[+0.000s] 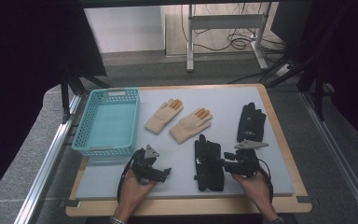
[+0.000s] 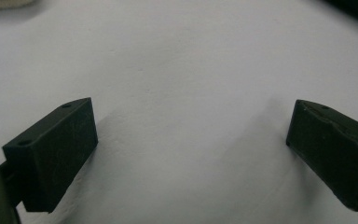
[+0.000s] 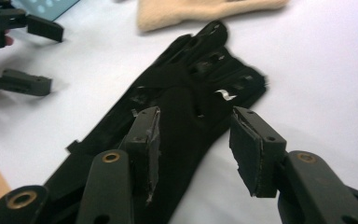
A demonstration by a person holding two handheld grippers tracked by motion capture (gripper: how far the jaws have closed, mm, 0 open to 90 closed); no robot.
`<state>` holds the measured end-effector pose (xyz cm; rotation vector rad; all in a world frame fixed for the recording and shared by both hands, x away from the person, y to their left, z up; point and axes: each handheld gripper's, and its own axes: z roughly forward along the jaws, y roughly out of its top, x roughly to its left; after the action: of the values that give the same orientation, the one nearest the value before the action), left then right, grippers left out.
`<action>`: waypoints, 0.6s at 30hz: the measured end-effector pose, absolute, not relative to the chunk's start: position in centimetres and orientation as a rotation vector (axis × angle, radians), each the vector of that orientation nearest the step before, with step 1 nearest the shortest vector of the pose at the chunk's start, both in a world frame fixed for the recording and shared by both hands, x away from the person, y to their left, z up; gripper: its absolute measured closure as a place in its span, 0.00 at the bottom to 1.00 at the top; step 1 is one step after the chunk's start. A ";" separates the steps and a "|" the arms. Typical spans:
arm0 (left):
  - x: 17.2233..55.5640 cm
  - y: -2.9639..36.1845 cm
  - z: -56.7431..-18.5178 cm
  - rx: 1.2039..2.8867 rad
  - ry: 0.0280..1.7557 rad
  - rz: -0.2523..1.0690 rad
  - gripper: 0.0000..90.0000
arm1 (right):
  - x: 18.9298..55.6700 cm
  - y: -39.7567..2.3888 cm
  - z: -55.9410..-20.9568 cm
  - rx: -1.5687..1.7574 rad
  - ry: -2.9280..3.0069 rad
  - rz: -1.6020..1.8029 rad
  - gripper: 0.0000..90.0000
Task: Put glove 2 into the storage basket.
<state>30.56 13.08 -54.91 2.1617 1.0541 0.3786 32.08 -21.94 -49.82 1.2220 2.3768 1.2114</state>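
Both forearms come in low from the near edge of the table, each hand wrapped around a gripper held close over the pale grey mat. The left hand keeps the left gripper just above bare mat, pointing to the person's right, its jaws spread wide with nothing between them. The right hand aims the right gripper leftward at the near black glove, which lies flat at the front middle of the mat; those jaws stand open over the glove's middle, one above the fabric and one beside its edge, not closed on it.

Farther back, two cream gloves with orange fingertips lie side by side, and a second black glove rests toward the right. A turquoise plastic basket sits at the left edge of the mat, nothing in it. The mat lies on a wooden board. Beyond the table there is grey floor, a metal desk frame and loose cables, with dark curtains at both sides.
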 end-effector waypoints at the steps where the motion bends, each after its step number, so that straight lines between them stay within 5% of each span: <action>1: 30.6 13.1 -54.9 2.162 1.054 0.379 0.02 | 32.3 -22.2 -49.8 1.220 2.370 1.206 0.58; 18: 30.6 13.1 -54.9 2.161 1.055 0.378 0.02 | 37.6 -28.9 -48.6 1.294 2.201 1.036 0.75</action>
<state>30.56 13.08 -54.92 2.1611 1.0549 0.3779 37.63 -28.85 -48.60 1.2940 2.2010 1.0358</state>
